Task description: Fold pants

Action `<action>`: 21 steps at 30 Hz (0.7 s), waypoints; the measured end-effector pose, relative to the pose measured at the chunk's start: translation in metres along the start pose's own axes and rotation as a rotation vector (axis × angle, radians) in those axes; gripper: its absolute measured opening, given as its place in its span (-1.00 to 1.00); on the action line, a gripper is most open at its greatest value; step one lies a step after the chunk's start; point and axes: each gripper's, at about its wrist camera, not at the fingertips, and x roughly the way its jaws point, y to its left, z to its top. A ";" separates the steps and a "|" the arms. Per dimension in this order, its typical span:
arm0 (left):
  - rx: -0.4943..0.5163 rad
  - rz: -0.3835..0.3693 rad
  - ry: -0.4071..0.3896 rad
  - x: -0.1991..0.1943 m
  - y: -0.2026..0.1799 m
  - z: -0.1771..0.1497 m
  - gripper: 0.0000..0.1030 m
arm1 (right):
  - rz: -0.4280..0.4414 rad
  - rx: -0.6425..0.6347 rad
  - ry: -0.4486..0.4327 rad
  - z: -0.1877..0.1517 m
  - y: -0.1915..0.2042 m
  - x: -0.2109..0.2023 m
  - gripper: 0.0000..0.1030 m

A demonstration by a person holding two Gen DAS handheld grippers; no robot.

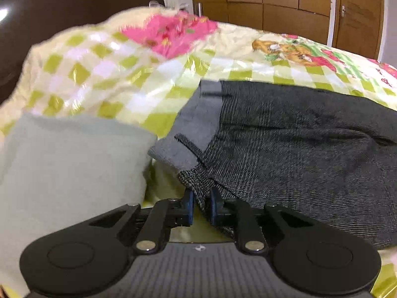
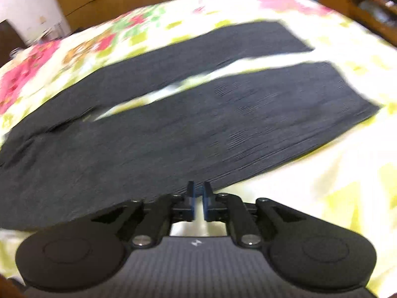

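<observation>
Dark grey pants (image 2: 173, 124) lie spread on a bed, both legs stretched away from the right wrist camera with a strip of bedcover between them. In the left wrist view the waistband end (image 1: 285, 136) shows, its lighter grey lining (image 1: 198, 124) turned out. My left gripper (image 1: 201, 198) is shut on the waistband corner, with cloth pinched between the blue pads (image 1: 189, 203). My right gripper (image 2: 198, 193) is nearly closed at the near edge of one leg; the view is blurred and I cannot tell whether cloth is between the pads.
The bedcover (image 1: 148, 79) is cream with green checks and pink flowers. A pale grey-white cloth (image 1: 69, 168) lies left of the left gripper. Brown wardrobe doors (image 1: 285, 2) stand behind the bed. A wooden shelf (image 2: 359, 2) is at the far right.
</observation>
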 end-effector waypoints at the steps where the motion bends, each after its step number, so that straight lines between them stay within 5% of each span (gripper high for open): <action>1: 0.019 0.019 -0.017 -0.006 -0.006 0.001 -0.42 | -0.032 -0.005 -0.021 0.004 -0.009 -0.002 -0.43; 3: 0.060 0.043 -0.054 -0.018 -0.024 0.004 -0.43 | -0.089 0.001 -0.048 0.009 -0.022 0.000 -0.16; 9: 0.094 -0.136 -0.097 -0.021 -0.088 0.022 -0.42 | -0.069 0.155 -0.036 0.014 -0.058 0.018 -0.16; 16: 0.124 -0.278 0.019 0.020 -0.143 0.022 -0.42 | -0.043 0.358 -0.044 0.024 -0.089 0.028 -0.23; 21: 0.173 -0.295 0.064 0.021 -0.161 0.001 -0.42 | -0.108 0.412 -0.089 0.015 -0.101 0.013 -0.20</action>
